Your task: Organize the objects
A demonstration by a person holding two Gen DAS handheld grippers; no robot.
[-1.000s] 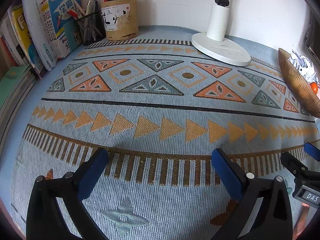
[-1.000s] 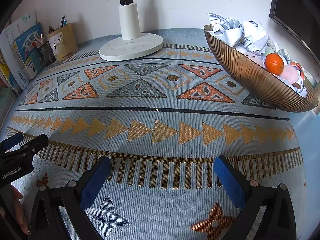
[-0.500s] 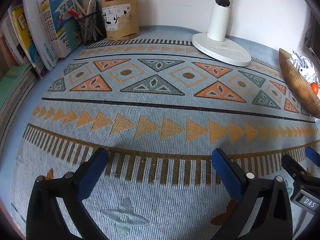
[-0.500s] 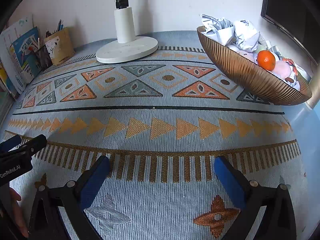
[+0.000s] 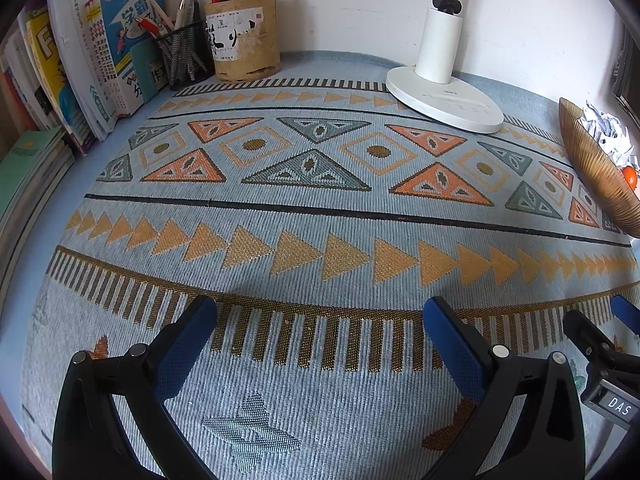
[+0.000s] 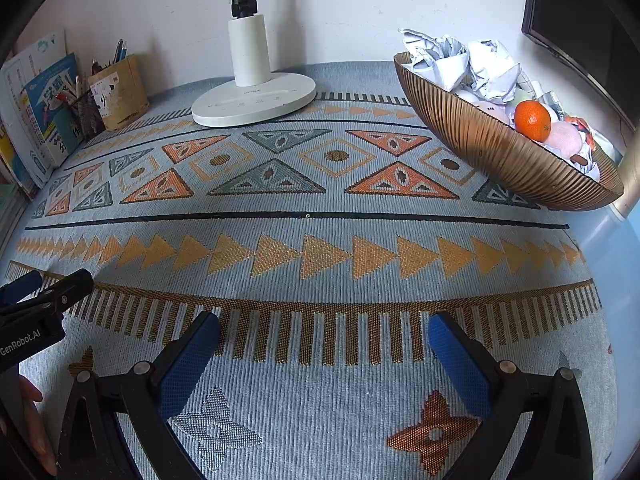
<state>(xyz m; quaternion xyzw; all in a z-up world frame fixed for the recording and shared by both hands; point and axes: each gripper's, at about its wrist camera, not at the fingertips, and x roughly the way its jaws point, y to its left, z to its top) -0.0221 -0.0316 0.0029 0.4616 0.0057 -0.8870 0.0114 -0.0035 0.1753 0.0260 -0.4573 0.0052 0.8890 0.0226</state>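
Observation:
My left gripper (image 5: 320,316) is open and empty, low over the patterned cloth (image 5: 320,216). My right gripper (image 6: 324,332) is open and empty over the same cloth. A brown ribbed bowl (image 6: 492,152) at the right holds crumpled paper (image 6: 460,64), an orange (image 6: 532,120) and other small items; its edge shows in the left wrist view (image 5: 592,164). Two pen holders stand at the back left: a black mesh one (image 5: 186,56) and a tan round one (image 5: 244,38), both with pens.
A white lamp base (image 5: 444,100) stands at the back middle, also in the right wrist view (image 6: 254,98). Books (image 5: 80,64) lean along the left edge. A dark screen (image 6: 580,32) is at the far right. The wall runs behind.
Both grippers stay open. The right wrist view has swung slightly right and back, so the bowl sits nearer the frame's middle. The left view has barely shifted.

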